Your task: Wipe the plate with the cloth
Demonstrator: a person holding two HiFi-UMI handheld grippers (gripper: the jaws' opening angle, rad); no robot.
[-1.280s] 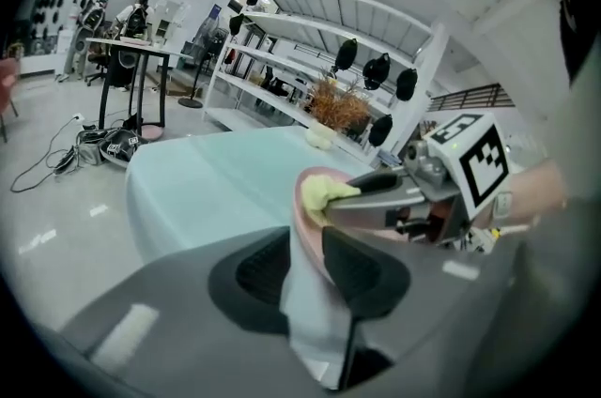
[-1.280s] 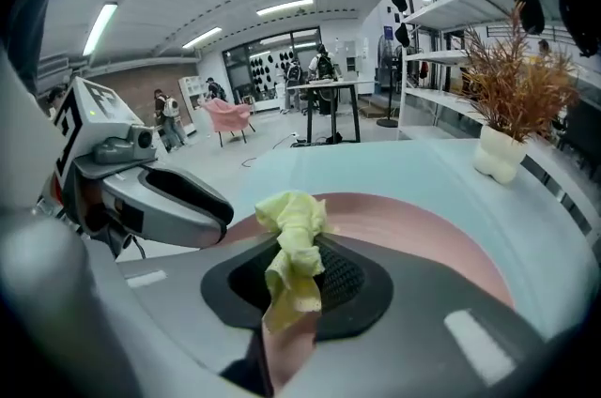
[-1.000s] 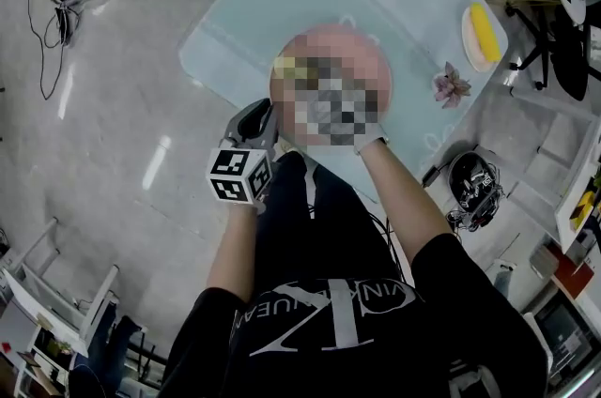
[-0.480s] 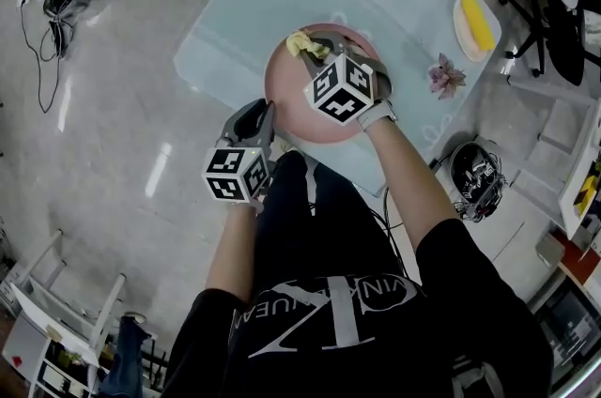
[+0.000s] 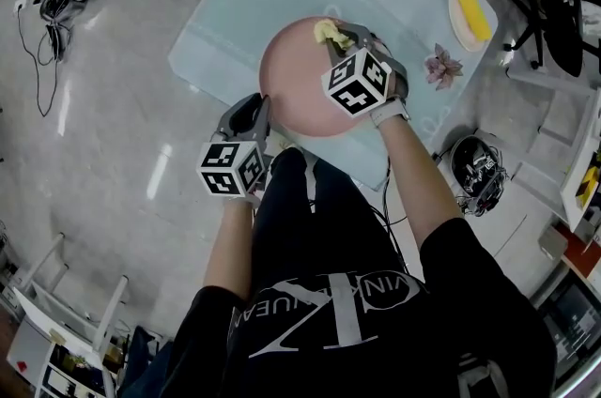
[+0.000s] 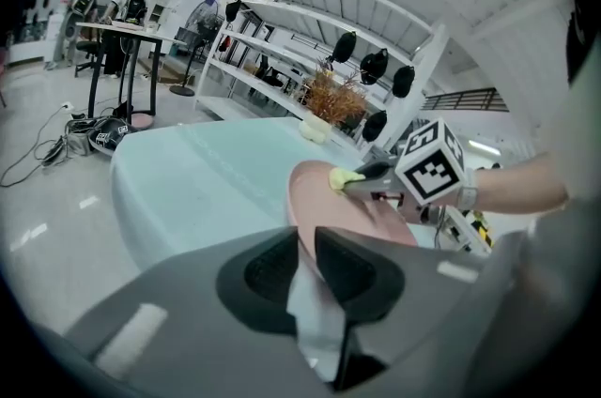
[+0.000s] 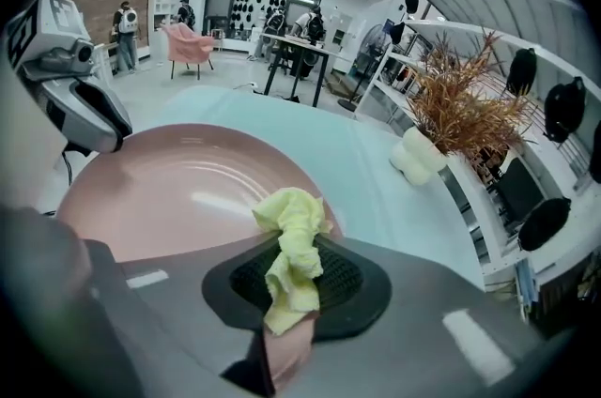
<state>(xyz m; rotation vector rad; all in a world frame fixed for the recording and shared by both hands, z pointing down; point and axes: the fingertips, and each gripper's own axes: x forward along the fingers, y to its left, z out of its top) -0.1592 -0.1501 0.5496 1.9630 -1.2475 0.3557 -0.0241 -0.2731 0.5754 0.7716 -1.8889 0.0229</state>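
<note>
While the left gripper (image 6: pixel 306 249) is clamped on the near rim of the round pink plate (image 5: pixel 293 84), the right gripper (image 5: pixel 342 38) squeezes a crumpled yellow cloth (image 5: pixel 327 31) at its far rim. The right gripper hides part of the plate. On the pale blue table (image 5: pixel 235 2), to the right, lie a small pink flower (image 5: pixel 439 68) and a dish with something yellow (image 5: pixel 467 14), maybe a banana.

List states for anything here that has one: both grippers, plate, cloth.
left gripper: shut on the plate's near rim.
right gripper: shut on the cloth.
plate: face up, held by the left gripper, near part sticking out past the table edge; no dirt visible.
cloth: bunched up, clamped in the right gripper, at the plate's far rim and seemingly touching it.
</note>
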